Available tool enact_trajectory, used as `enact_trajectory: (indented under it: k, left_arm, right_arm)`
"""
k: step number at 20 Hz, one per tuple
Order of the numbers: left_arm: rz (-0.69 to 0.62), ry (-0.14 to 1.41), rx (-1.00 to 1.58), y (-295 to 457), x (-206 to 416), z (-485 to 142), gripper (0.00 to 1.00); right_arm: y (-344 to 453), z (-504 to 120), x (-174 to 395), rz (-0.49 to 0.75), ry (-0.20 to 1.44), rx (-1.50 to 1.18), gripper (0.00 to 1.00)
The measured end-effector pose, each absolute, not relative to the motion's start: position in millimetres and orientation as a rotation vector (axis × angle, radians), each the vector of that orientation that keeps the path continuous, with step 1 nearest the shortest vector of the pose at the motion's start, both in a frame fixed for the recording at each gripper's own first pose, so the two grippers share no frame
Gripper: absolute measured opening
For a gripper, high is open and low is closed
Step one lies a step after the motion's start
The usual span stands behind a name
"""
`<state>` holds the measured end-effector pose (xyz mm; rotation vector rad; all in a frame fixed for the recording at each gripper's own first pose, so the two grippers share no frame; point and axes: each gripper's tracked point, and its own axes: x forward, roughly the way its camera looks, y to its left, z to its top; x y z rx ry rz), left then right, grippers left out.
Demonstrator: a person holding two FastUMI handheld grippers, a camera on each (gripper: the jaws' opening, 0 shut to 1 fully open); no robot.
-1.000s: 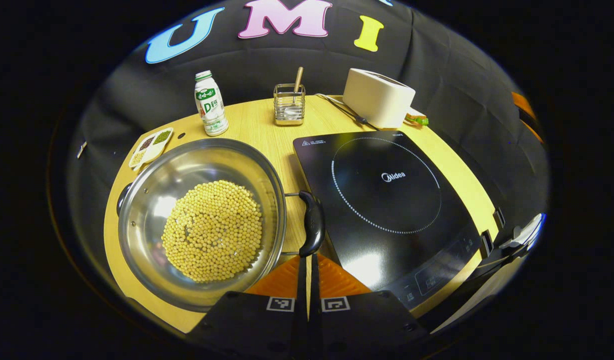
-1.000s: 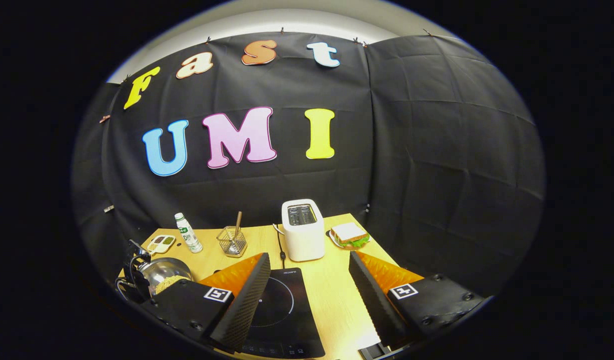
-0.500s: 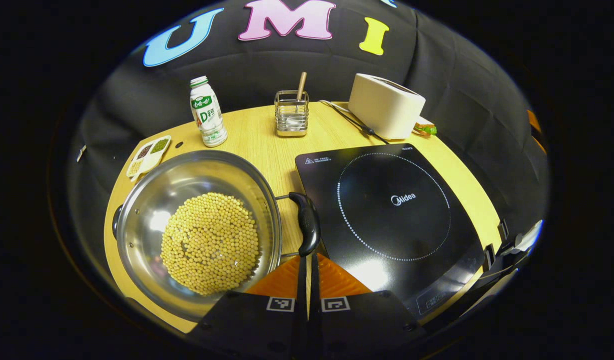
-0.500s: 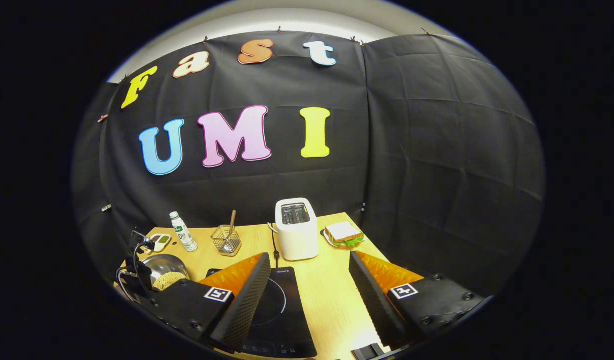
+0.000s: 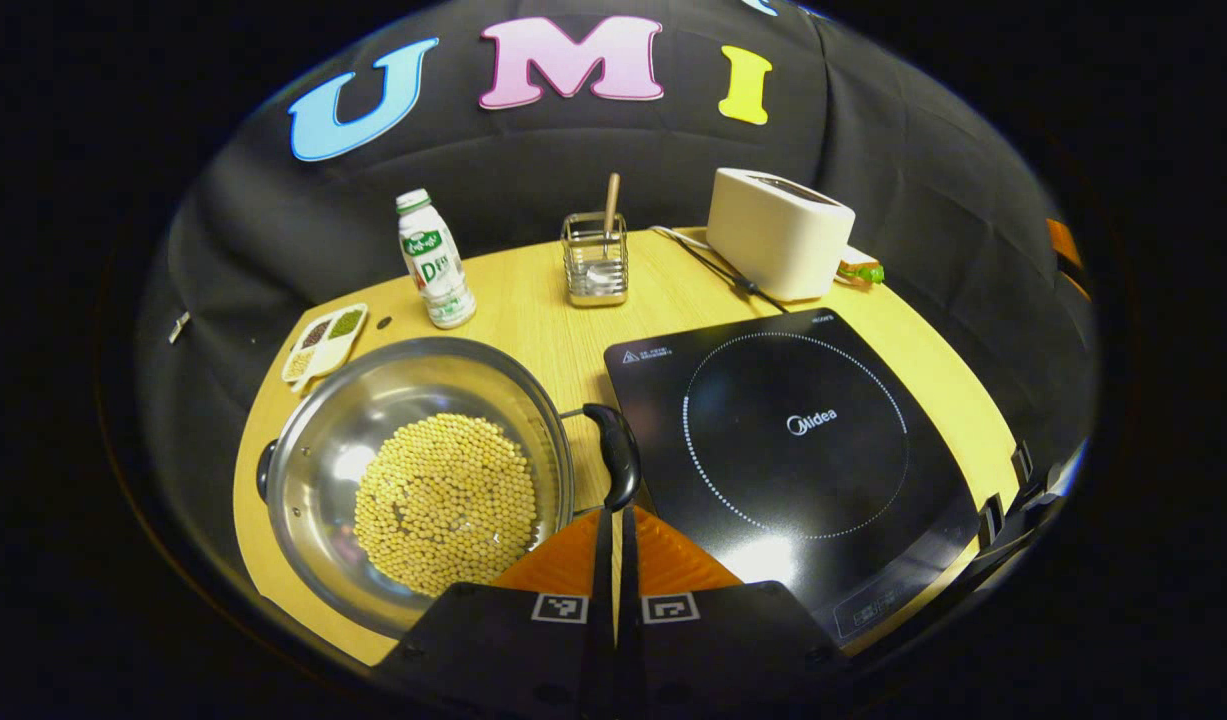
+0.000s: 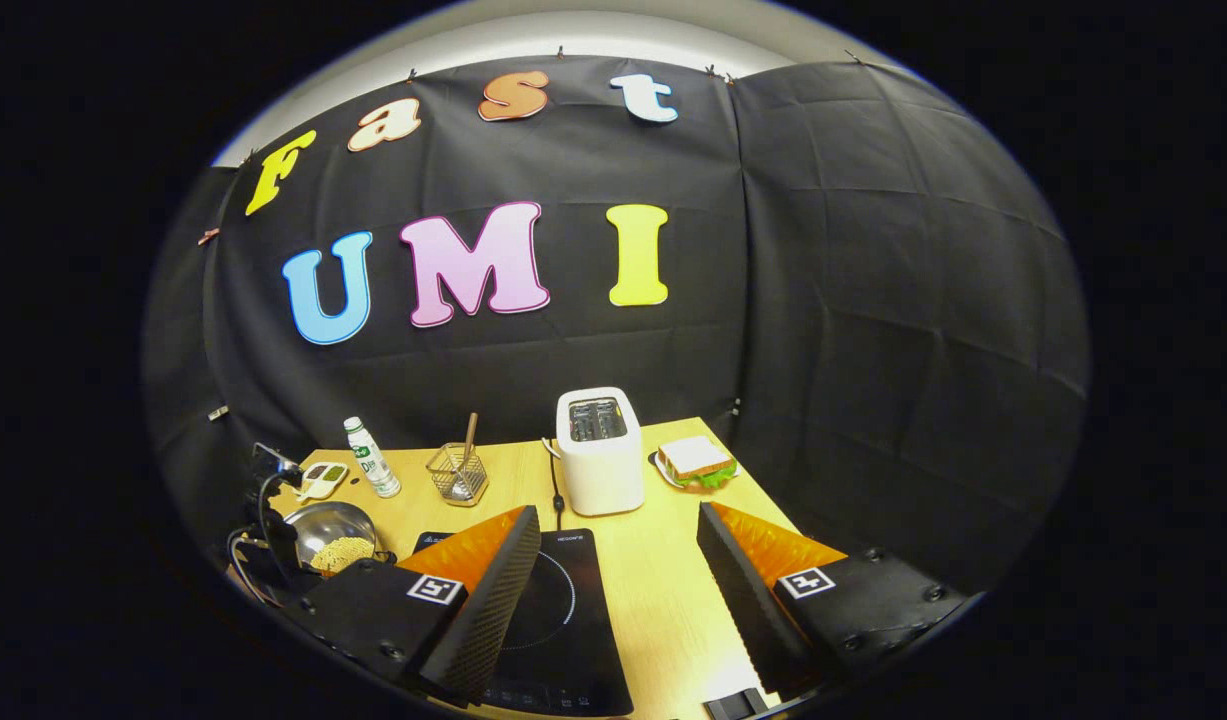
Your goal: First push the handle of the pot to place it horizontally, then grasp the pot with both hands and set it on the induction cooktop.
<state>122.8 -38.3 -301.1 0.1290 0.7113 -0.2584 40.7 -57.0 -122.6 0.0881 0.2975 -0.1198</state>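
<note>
1. Two grippers: left gripper [image 5: 614, 515] has jaws pressed together, tips at the pot's handle [image 5: 621, 466]; right gripper [image 6: 613, 580] hangs spread above the cooktop [image 5: 793, 450].
2. Pot [image 5: 423, 480] of beans sits at the table's [image 5: 533, 300] left front, beside the cooktop.
3. Handle push looks underway; next, both grippers must grasp the pot.
4. Whether tips touch the handle is unclear.

wall: black cloth [image 6: 873, 300], kinda wrinkled, clipped up along the top and wrapping round the back and the side right of the fingers
ceiling strip: pale band [image 6: 573, 30] peeking over the cloth's top edge
table: light wood top [image 5: 533, 310], stretches ahead of the fingers right up to the cloth
light: comes from above, 1 bright glare patch on the table's near edge [image 6: 718, 685], between the fingers
</note>
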Motion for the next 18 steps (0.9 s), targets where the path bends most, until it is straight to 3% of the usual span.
enact_trajectory:
  k: [1,5,6,10,12,18]
  left_arm:
    - [-0.249,0.694,0.121,-37.5,120.6,-294.1,0.06]
    - [-0.185,0.636,0.045,-27.0,107.8,-262.7,0.22]
    - [-0.164,0.622,0.022,-22.0,103.6,-255.4,0.32]
    - [-0.034,0.555,-0.036,8.2,83.6,-220.5,0.87]
    - [0.032,0.526,-0.034,30.6,72.4,-201.3,1.0]
    - [0.126,0.462,0.001,101.4,61.1,-172.5,0.98]
  right_arm:
    - [-54.2,-125.5,43.9,-0.108,0.307,0.096,0.98]
    - [-32.3,-142.6,58.4,-0.021,0.355,0.101,0.99]
    - [-21.1,-144.2,63.3,0.021,0.364,0.109,0.99]
    - [19.8,-156.9,78.4,0.16,0.39,0.149,0.99]
    - [38.5,-168.7,81.2,0.204,0.419,0.163,0.99]
    - [95.9,-190.6,73.3,0.305,0.507,0.144,0.99]
